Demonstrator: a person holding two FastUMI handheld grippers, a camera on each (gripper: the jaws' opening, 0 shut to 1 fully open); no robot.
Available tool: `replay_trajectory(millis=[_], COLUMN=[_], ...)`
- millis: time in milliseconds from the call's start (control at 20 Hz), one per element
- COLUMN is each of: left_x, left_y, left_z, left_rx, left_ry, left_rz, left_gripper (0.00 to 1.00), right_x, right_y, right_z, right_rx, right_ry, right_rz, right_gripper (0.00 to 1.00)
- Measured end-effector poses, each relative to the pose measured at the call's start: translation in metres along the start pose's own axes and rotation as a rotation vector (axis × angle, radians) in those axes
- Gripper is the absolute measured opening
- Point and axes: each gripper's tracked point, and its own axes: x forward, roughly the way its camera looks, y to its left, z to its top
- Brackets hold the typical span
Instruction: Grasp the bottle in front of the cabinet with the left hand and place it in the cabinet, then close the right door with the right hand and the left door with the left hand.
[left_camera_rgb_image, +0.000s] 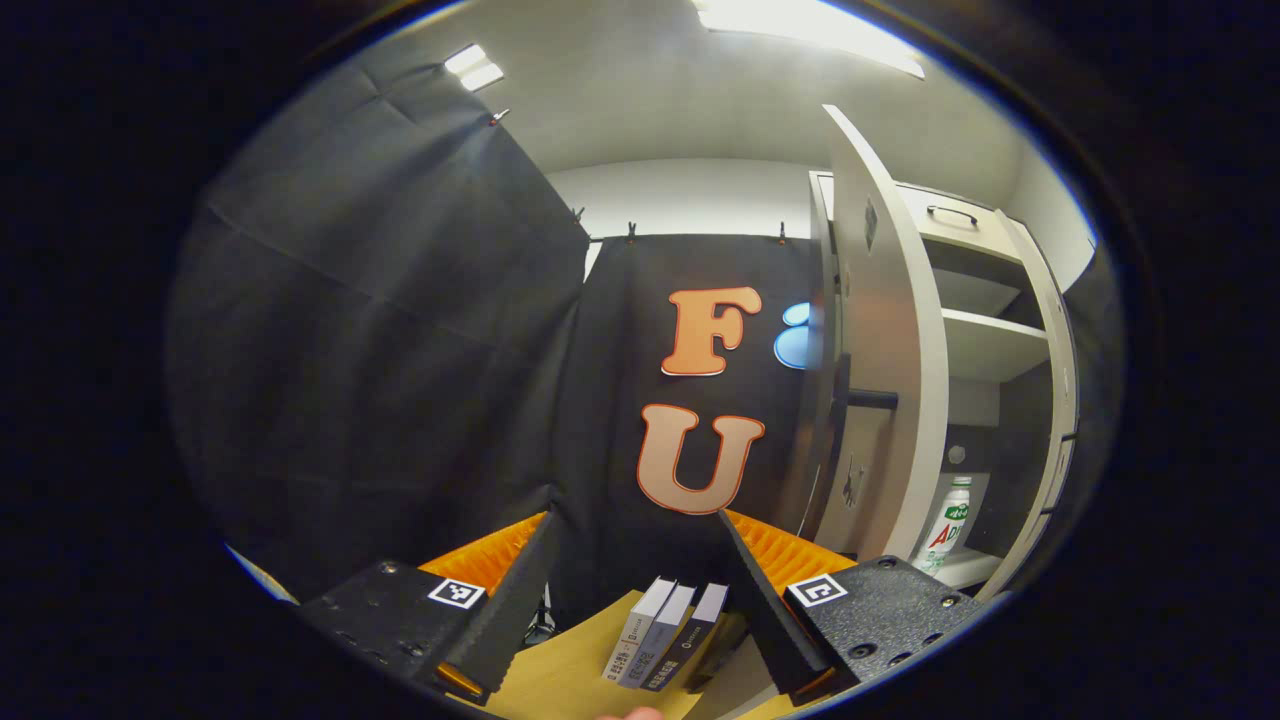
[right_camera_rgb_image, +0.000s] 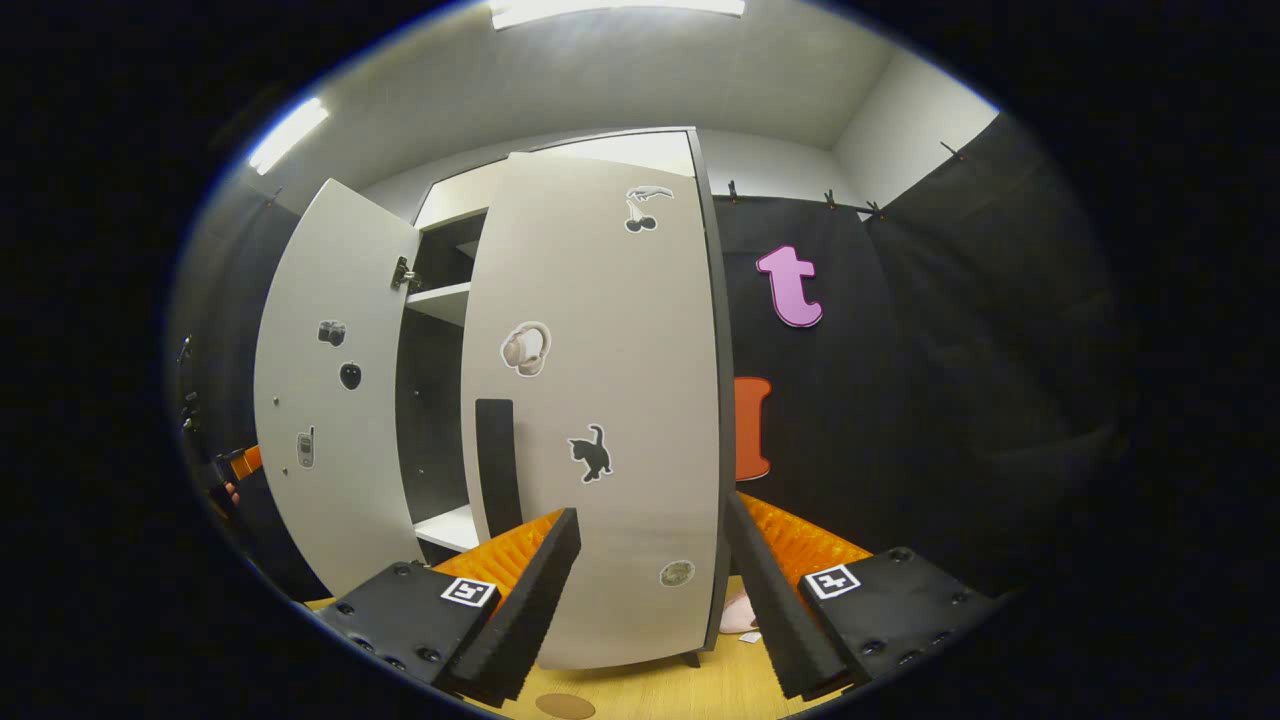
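Black cloth walls (left_camera_rgb_image: 380, 330) on all sides, clipped along the top to a white wall (left_camera_rgb_image: 690, 195). White ceiling (right_camera_rgb_image: 620, 75) with bright strip lights (right_camera_rgb_image: 615, 8). Below, a pale wooden counter (right_camera_rgb_image: 680, 690). Three small flat boxes (left_camera_rgb_image: 665, 635) upright, side by side, on the counter

L gripper (left_camera_rgb_image: 635, 590): jaws wide apart, nothing between fingers, level, held above the worktop. R gripper (right_camera_rgb_image: 650, 600): jaws also spread wide, empty, level, pointing fwd. In right gripper view, far left edge, a bit of the other gripper w/ a hand (right_camera_rgb_image: 230, 490) on it, small, unclear.
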Motion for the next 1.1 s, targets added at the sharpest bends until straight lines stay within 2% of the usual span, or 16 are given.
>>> replay_trajectory(millis=[100,250,350,400,450,550,600,650,750,800,900,1000,1050,1100], left_x=[0.001,-0.001,0.002,0.000,-0.004,-0.010,-0.013,-0.015,-0.020,-0.022,-0.024,-0.027,-0.025,-0.026], left_y=[-0.006,-0.008,-0.022,-0.028,-0.032,-0.043,-0.050,-0.059,-0.081,-0.090,-0.105,-0.119,-0.125,-0.133], left_z=[0.002,0.001,0.001,0.000,0.000,-0.002,-0.002,-0.002,-0.005,-0.006,-0.007,-0.009,-0.010,-0.010], left_rx=[0.004,-0.015,-0.025,-0.027,-0.031,-0.036,-0.035,-0.035,-0.040,-0.044,-0.050,-0.046,-0.040,-0.032], left_ry=[-0.012,-0.022,-0.013,-0.004,-0.001,0.003,0.005,0.008,0.017,0.021,0.028,0.029,0.030,0.030], left_rz=[-0.014,-0.010,-0.062,-0.079,-0.086,-0.096,-0.106,-0.121,-0.160,-0.179,-0.204,-0.223,-0.233,-0.246], left_gripper=[0.95,0.92,0.93,0.88,0.92,0.92,0.87,0.92,0.88,0.92,0.92,0.97,0.97,0.92], right_x=[-0.004,-0.007,-0.008,-0.007,-0.007,-0.008,-0.008,-0.009,-0.013,-0.016,-0.022,-0.029,-0.031,-0.034], right_y=[-0.005,-0.014,-0.020,-0.023,-0.025,-0.029,-0.031,-0.034,-0.041,-0.045,-0.052,-0.061,-0.066,-0.071], right_z=[-0.003,-0.008,-0.011,-0.012,-0.014,-0.017,-0.018,-0.020,-0.023,-0.023,-0.025,-0.025,-0.024,-0.024], right_rx=[0.008,0.026,0.043,0.053,0.063,0.084,0.090,0.091,0.087,0.087,0.088,0.088,0.088,0.090], right_ry=[0.006,0.016,0.020,0.022,0.025,0.031,0.033,0.036,0.040,0.040,0.040,0.040,0.039,0.037], right_rz=[-0.012,-0.028,-0.033,-0.035,-0.032,-0.027,-0.024,-0.023,-0.027,-0.028,-0.036,-0.049,-0.057,-0.066], right_gripper=[0.96,0.96,0.96,0.96,0.96,0.97,0.97,0.97,0.97,0.97,0.97,0.97,0.97,0.97])
